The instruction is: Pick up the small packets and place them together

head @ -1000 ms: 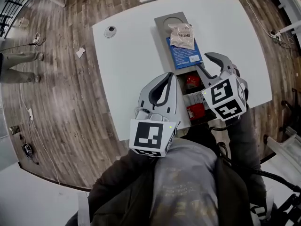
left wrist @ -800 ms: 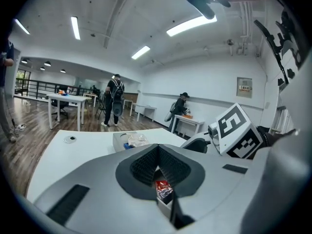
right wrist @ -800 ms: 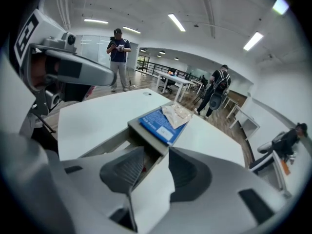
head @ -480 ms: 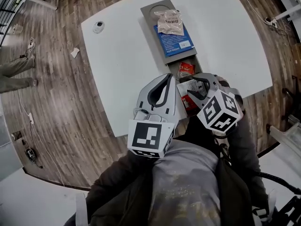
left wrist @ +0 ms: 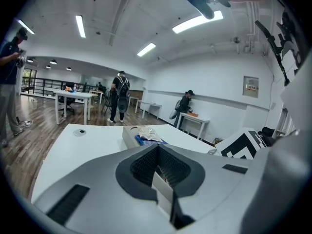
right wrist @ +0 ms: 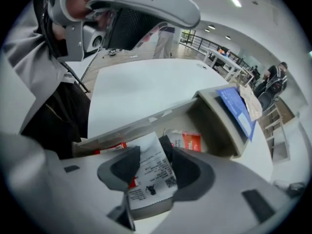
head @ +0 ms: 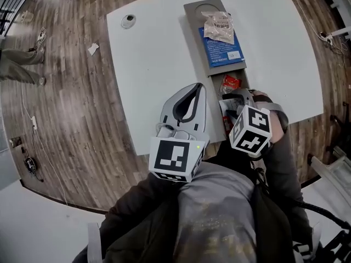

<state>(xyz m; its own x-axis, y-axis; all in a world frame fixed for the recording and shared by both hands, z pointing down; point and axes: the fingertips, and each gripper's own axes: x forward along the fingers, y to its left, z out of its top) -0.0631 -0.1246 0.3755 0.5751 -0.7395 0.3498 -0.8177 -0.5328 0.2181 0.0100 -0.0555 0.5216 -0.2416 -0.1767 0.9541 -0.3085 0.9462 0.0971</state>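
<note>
A long grey tray [head: 193, 11] lies on the white table [head: 159, 53]. On its far part a crinkled pale packet [head: 218, 26] rests on a flat blue packet [head: 225, 51]. A red packet [head: 230, 83] lies in the open compartment. My right gripper [head: 233, 101] points steeply down into that compartment. A white printed packet [right wrist: 152, 172] lies between its jaws, which have just been opening, and the pads [right wrist: 124, 165] stand off it. A red-and-white packet [right wrist: 188, 141] sits just beyond. My left gripper [head: 196, 87] hovers over the table's near edge, shut and empty.
A small round fitting [head: 129, 21] sits in the table's far left corner. Crumpled paper [head: 93, 49] lies on the wooden floor, and a person's legs [head: 22, 70] show at the far left. More people and tables stand in the background of the left gripper view.
My right gripper has swung from nearly level to pointing down into the tray's near compartment, with the white packet between its jaws, which stand wider. The left gripper sank slightly.
</note>
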